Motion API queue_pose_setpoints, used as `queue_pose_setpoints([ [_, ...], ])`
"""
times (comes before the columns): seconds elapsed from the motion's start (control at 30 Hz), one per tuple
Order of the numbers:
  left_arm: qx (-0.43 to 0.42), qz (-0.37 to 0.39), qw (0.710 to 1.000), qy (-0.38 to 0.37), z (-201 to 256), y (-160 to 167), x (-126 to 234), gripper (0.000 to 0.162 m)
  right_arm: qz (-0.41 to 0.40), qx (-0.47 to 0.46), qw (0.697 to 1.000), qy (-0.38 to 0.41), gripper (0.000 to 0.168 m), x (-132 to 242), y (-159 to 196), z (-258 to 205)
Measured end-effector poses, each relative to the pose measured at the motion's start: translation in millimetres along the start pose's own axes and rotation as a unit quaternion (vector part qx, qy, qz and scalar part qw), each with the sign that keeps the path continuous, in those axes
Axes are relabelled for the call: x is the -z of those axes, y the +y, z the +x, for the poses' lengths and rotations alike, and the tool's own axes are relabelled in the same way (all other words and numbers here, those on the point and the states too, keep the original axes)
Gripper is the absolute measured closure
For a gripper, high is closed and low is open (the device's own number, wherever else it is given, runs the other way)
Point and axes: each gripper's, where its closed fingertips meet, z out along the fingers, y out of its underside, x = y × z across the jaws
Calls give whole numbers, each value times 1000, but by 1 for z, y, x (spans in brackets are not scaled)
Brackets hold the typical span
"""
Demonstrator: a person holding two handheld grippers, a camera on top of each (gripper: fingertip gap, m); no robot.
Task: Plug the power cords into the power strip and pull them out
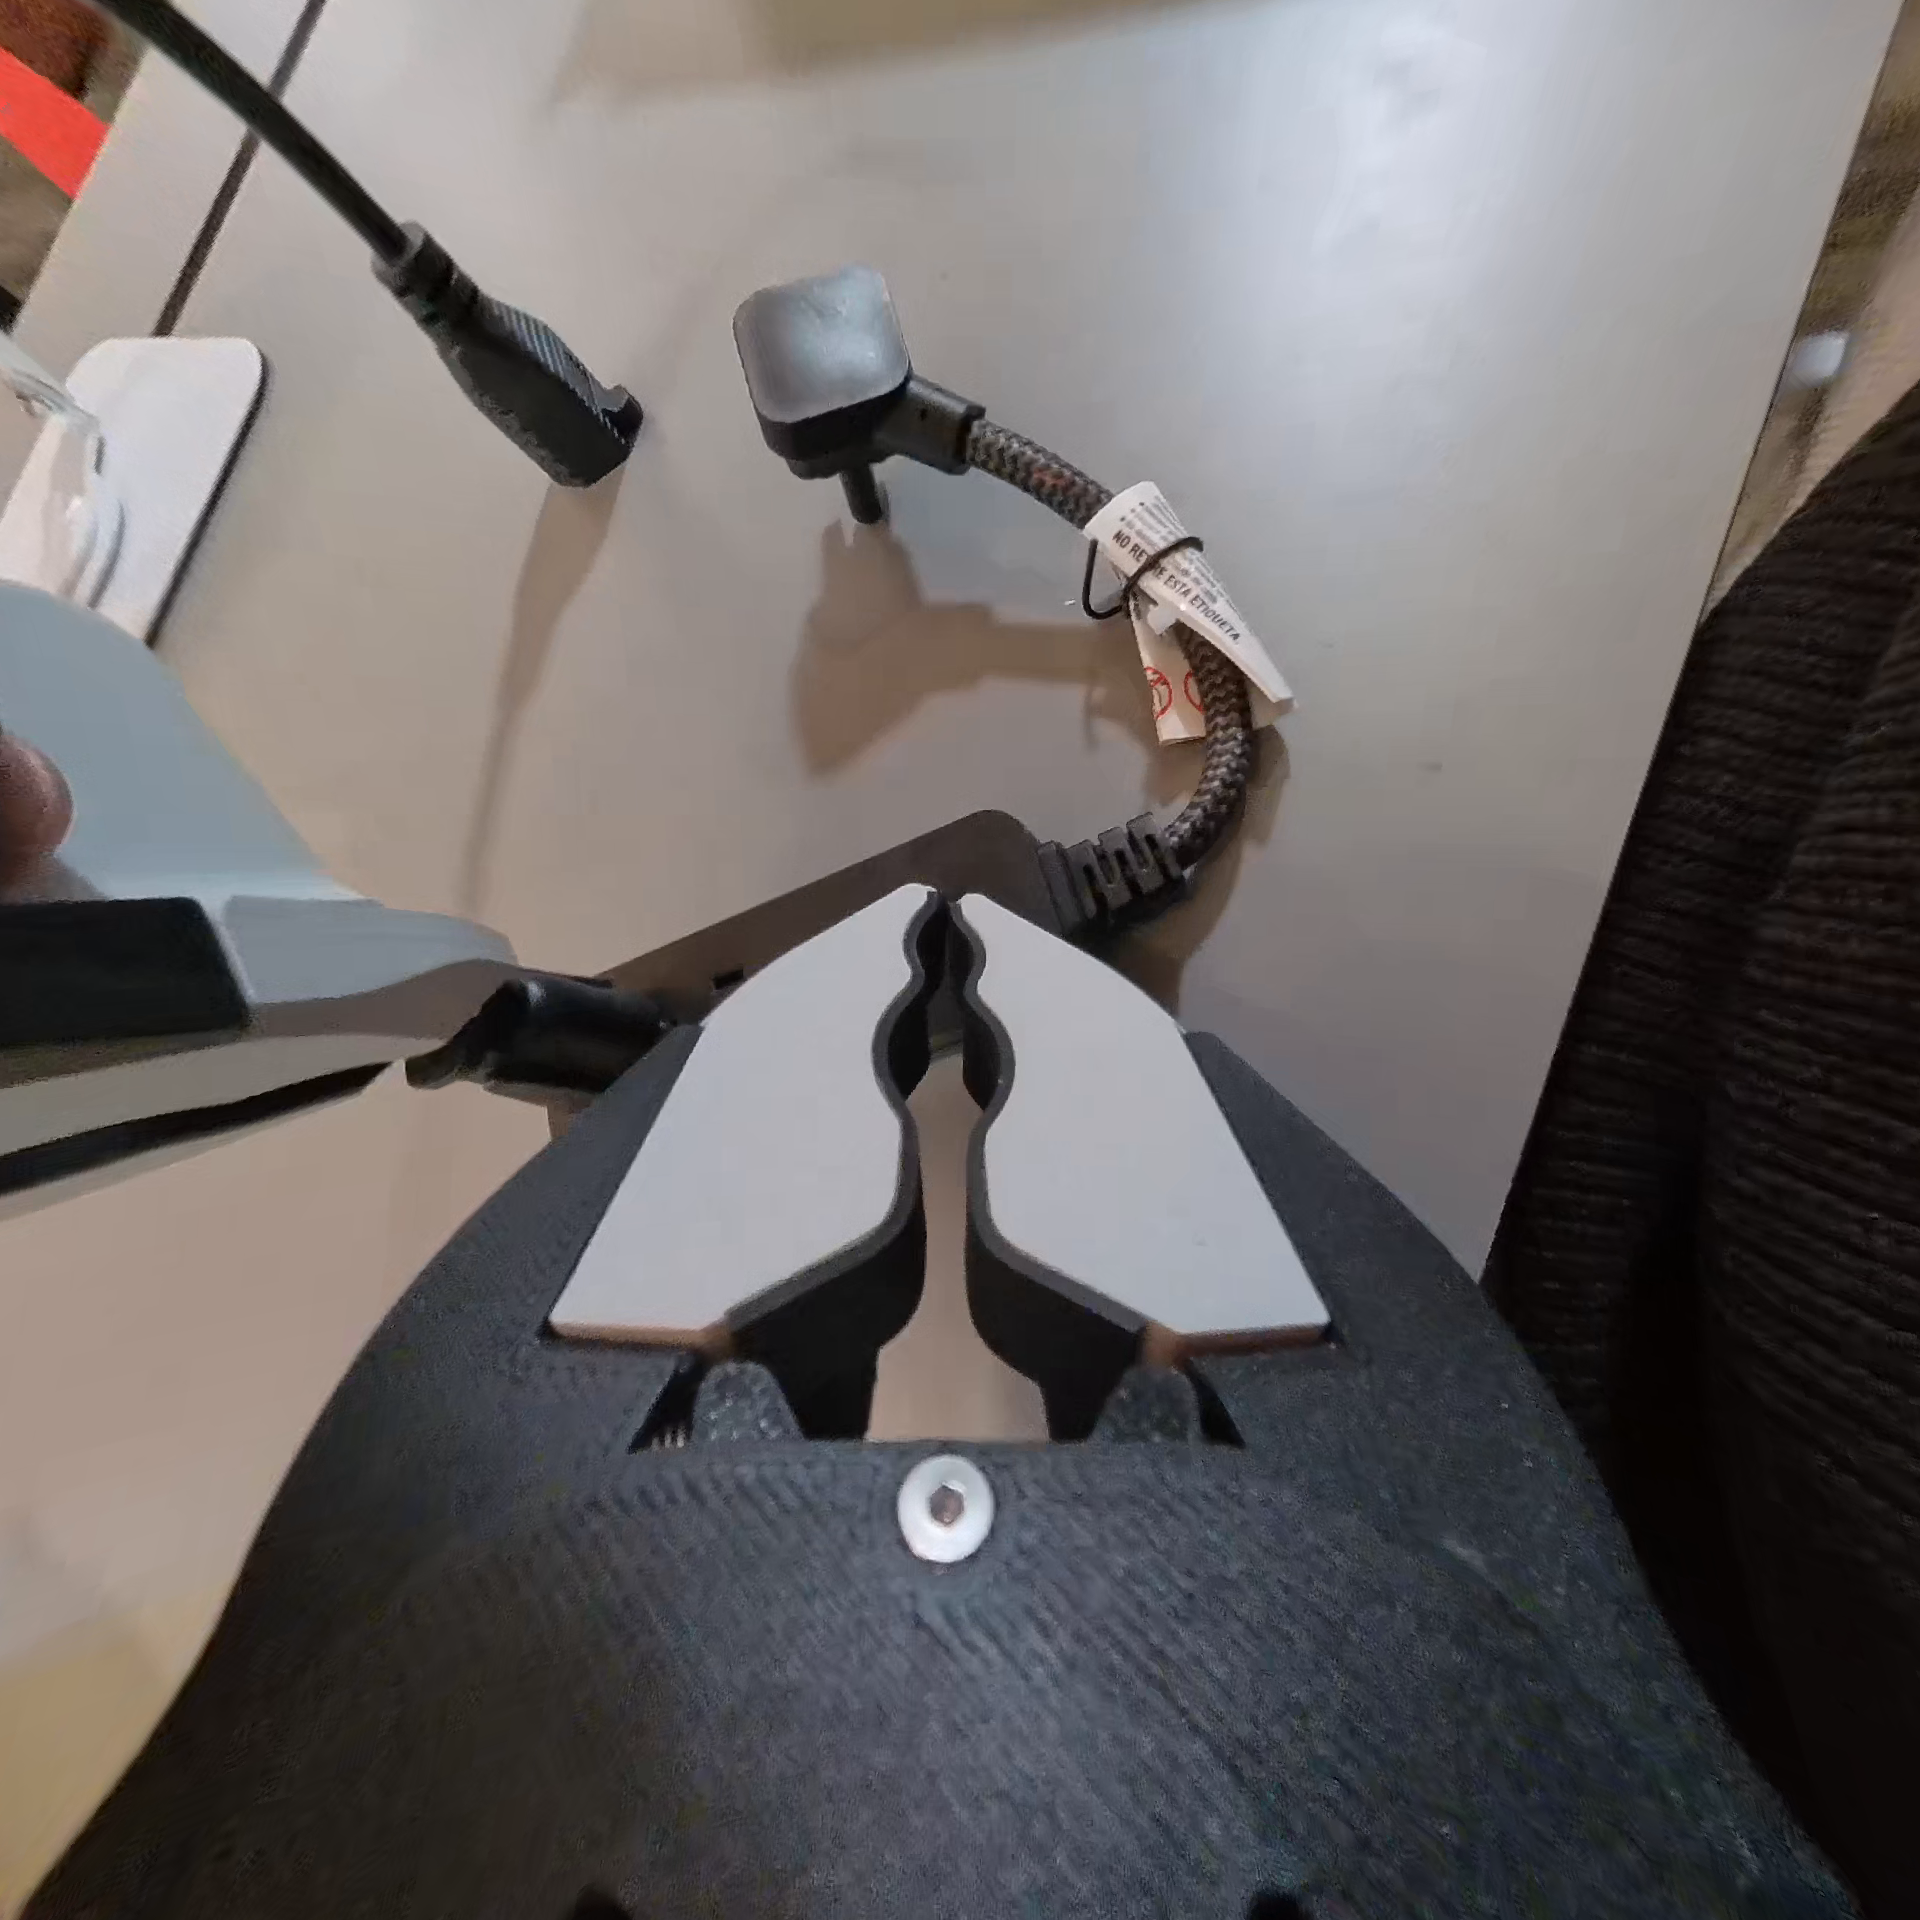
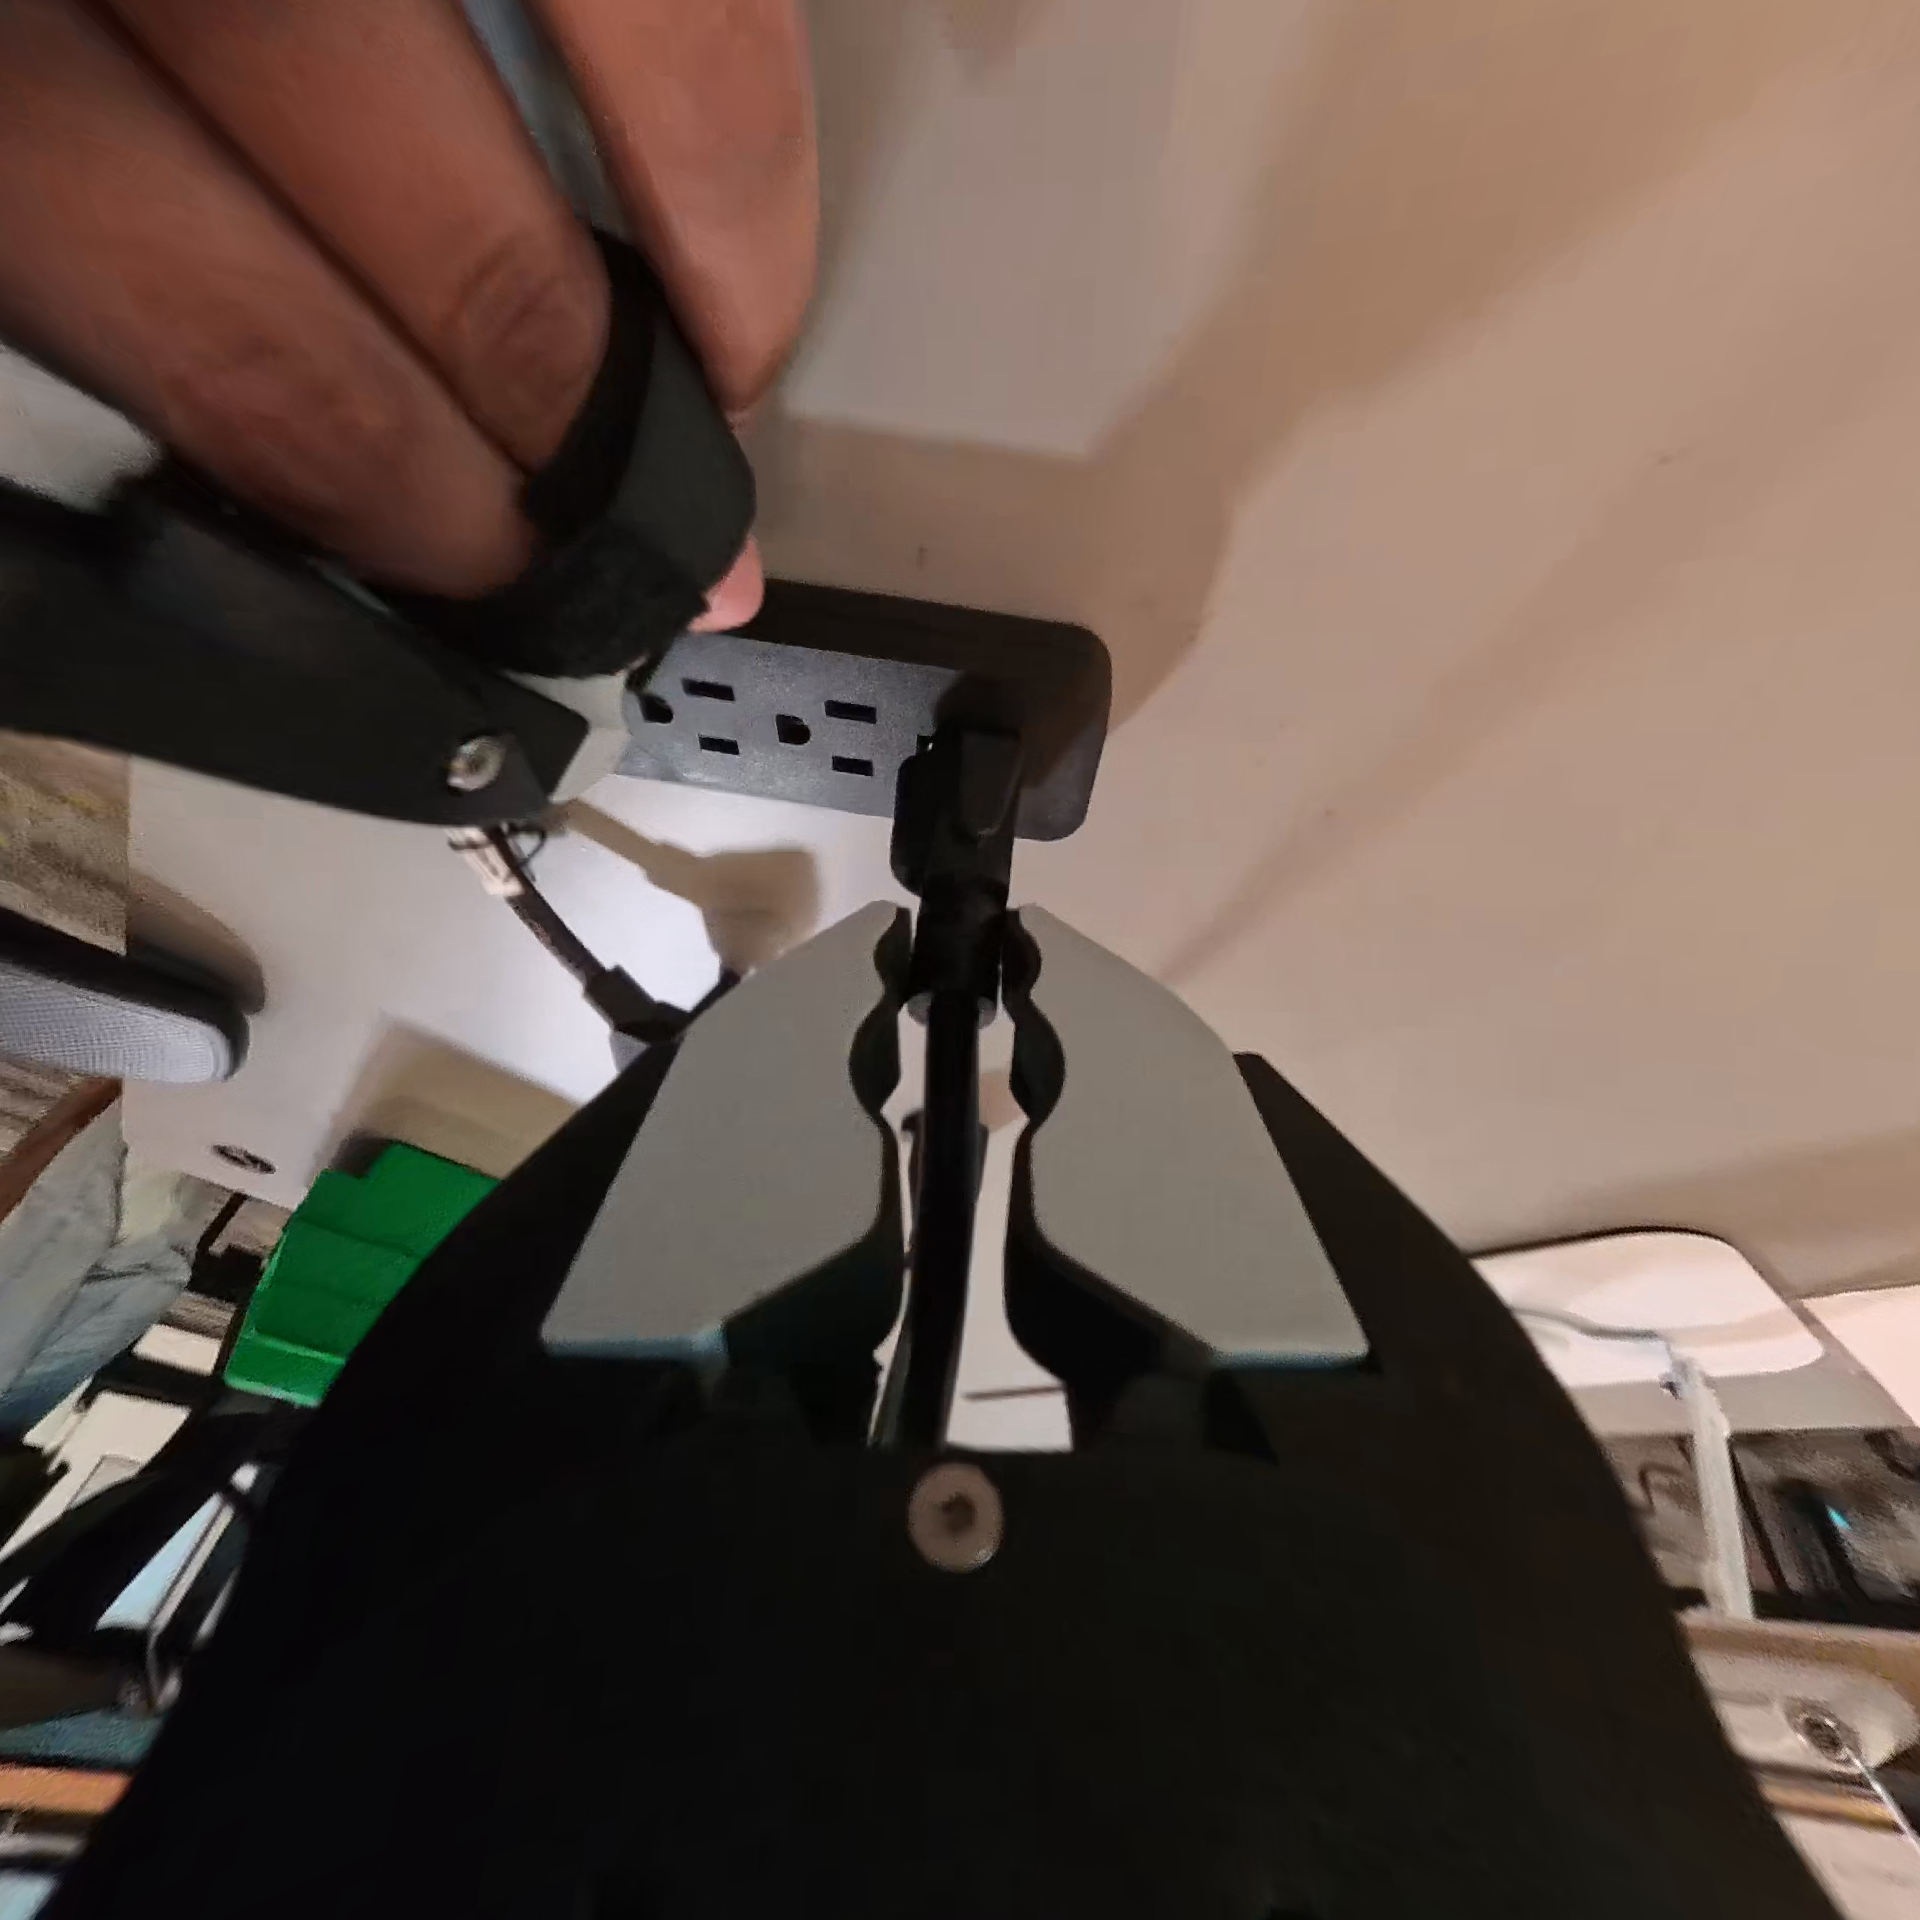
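Note:
A black power strip (image 2: 790, 727) lies on the white table (image 1: 1351, 364). My right gripper (image 2: 958, 935) is shut on a black cord's plug (image 2: 961, 831), which sits in the strip's right end outlet. My left gripper (image 1: 948, 906) is shut, its tips resting on the strip (image 1: 966, 847); it shows with a hand at the strip's left end in the right wrist view (image 2: 561, 748). The strip's braided cord (image 1: 1216, 748) curves to its flat plug (image 1: 821, 364), lying loose. A second black cord's plug (image 1: 540, 405) lies loose beside it.
A dark knitted sleeve (image 1: 1714, 1039) fills the right side. A white pad (image 1: 156, 468) lies at the far left. A green object (image 2: 343, 1278) sits off the table edge, and a white tray-like item (image 2: 1642, 1320) at the lower right.

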Motion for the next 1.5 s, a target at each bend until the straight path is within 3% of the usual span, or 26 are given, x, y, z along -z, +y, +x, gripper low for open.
queue_pose_setpoints([
  [0.73, 44, -18, 999, -23, -10, 1, -6, 160, 41, -21, 999, 6, 153, -1, -7, 2],
  [1.07, 107, -8, 994, -14, -21, 7, -6, 159, 39, -11, 999, 5, 153, -7, -11, 2],
  [1.5, 63, -20, 997, -46, -21, 6, -6, 160, 32, -40, 999, 14, 153, -7, -10, 3],
])
